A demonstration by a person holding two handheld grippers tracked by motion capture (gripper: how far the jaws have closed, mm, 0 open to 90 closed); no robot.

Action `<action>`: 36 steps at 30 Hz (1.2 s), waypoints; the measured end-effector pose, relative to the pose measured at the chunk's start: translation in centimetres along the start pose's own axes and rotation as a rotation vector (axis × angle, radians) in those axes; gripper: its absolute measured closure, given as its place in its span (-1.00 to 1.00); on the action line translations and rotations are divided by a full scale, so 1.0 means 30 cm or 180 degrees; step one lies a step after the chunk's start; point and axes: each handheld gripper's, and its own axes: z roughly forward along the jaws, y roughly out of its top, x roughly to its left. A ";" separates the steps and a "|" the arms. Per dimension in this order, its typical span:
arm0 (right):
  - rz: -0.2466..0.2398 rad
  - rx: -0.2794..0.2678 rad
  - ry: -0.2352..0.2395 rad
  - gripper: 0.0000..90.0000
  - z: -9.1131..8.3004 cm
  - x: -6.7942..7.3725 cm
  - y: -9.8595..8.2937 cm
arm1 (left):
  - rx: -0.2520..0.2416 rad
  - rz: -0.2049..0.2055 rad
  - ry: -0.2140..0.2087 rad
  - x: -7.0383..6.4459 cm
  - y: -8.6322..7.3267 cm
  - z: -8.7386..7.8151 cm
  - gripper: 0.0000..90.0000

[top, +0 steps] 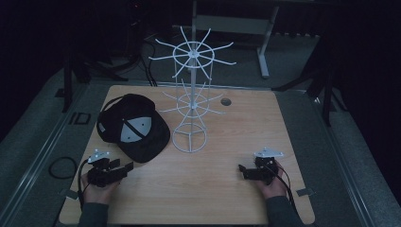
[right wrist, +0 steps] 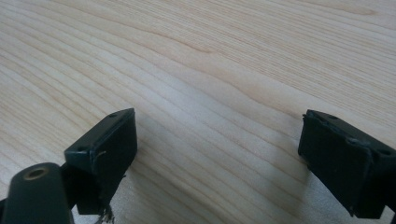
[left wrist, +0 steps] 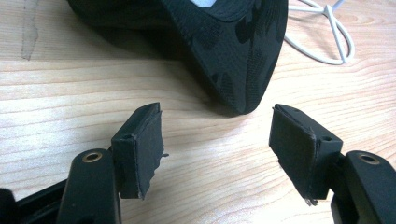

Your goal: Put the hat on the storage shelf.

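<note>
1. On the left half of the wooden table (top: pixel 227 189) lies a black cap (top: pixel 135 126), crown toward the far left and brim toward the near right; pale grey panels show on it, and any lettering there is too small to read.
2. Close up in the left gripper view, the cap's brim (left wrist: pixel 243 60) fills the upper middle with a dark camouflage-like pattern, and its crown is cut off at the top edge.
3. Just short of the brim sits the left gripper (left wrist: pixel 217 142), jaws spread wide and holding nothing, with bare wood between them.
4. Well apart, near the table's right front, the right gripper (right wrist: pixel 217 154) points left over bare wood, jaws likewise wide open and empty.
5. Beside the cap stands a white wire rack (top: pixel 191 90), its round base just right of the brim; part of that base (left wrist: pixel 327 35) loops into the left gripper view.
6. Beyond the table's edges the room is dark; faint marks resembling "ID" show on the floor at left.
7. Open wood lies between the two grippers along the near edge.
</note>
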 end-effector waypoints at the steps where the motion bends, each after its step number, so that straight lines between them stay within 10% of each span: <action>1: -0.0002 -0.0001 0.0001 -0.74 0.000 0.000 0.000 | 0.0000 -0.0004 0.0009 0.000 -0.001 0.000 -0.22; 36: -0.0013 -0.0002 0.0011 -0.74 0.002 -0.001 0.002 | 0.0053 0.0160 0.0038 -0.040 0.043 0.099 -0.17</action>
